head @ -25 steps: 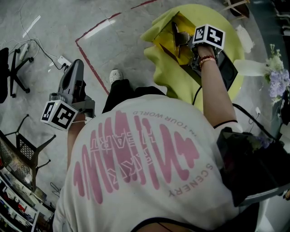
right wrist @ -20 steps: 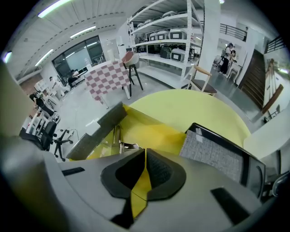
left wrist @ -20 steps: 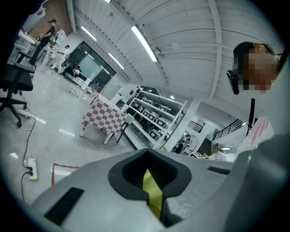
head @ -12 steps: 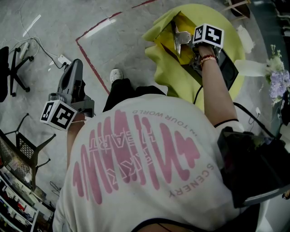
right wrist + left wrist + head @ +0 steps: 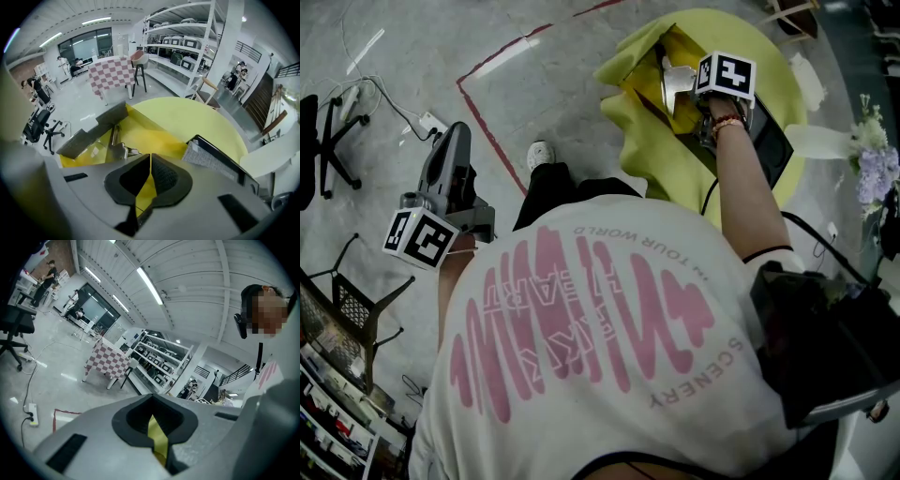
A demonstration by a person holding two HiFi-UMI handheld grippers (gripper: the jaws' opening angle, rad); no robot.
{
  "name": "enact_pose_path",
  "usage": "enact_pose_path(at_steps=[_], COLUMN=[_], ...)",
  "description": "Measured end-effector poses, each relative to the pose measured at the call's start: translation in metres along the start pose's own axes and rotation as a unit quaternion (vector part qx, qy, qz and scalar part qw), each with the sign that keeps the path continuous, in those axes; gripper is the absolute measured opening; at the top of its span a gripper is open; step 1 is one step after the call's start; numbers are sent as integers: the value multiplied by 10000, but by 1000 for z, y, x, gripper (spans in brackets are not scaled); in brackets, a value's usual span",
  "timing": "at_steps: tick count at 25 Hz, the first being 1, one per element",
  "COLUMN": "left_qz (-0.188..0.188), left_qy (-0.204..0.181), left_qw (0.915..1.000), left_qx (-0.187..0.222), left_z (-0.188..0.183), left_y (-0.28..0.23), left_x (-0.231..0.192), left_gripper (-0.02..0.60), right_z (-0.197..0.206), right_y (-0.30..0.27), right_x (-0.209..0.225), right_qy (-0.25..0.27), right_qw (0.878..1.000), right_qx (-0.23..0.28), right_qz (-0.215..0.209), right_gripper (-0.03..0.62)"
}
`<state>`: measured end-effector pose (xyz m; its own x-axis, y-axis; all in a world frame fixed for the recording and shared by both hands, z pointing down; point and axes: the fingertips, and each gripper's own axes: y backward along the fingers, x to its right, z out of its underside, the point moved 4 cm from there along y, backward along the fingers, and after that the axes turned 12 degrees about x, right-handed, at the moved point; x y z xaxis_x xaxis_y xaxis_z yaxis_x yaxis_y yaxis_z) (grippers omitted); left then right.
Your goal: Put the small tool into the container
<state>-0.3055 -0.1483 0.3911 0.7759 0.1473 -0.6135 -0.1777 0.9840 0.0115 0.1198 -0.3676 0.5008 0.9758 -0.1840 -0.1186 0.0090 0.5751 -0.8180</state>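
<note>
Already inside container [image 5: 140, 133]: 1 tool [image 5: 121, 149] (metallic)

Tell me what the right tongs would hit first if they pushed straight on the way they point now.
Most likely the inner wall of the yellow container, just beside the small metal tool lying in it. The right tongs are shut and aimed into it; depth is unclear.

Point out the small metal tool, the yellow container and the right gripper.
small metal tool [image 5: 117, 148], right gripper view, its shiny body.
yellow container [image 5: 156, 139], right gripper view, inner wall.
right gripper [image 5: 150, 156], right gripper view, between its fingertips.
</note>
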Motion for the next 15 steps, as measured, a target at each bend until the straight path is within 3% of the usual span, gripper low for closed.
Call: enact_pose_path(at_steps=[10,15], left_qz=[37,57], left_qy=[-24,-46], left_qw=[10000,9999], left_qx=[-72,-93], left_z=[2,2], left_y=[-9,-10], left_x=[-3,0], left_gripper=[6,6], right_z=[-2,-2], right_y=[-4,-4], right_x=[6,6], right_qy=[693,611], right_qw=[9966,9974], right_qx=[109,141], right_qz=[430,343], right_gripper=[8,8])
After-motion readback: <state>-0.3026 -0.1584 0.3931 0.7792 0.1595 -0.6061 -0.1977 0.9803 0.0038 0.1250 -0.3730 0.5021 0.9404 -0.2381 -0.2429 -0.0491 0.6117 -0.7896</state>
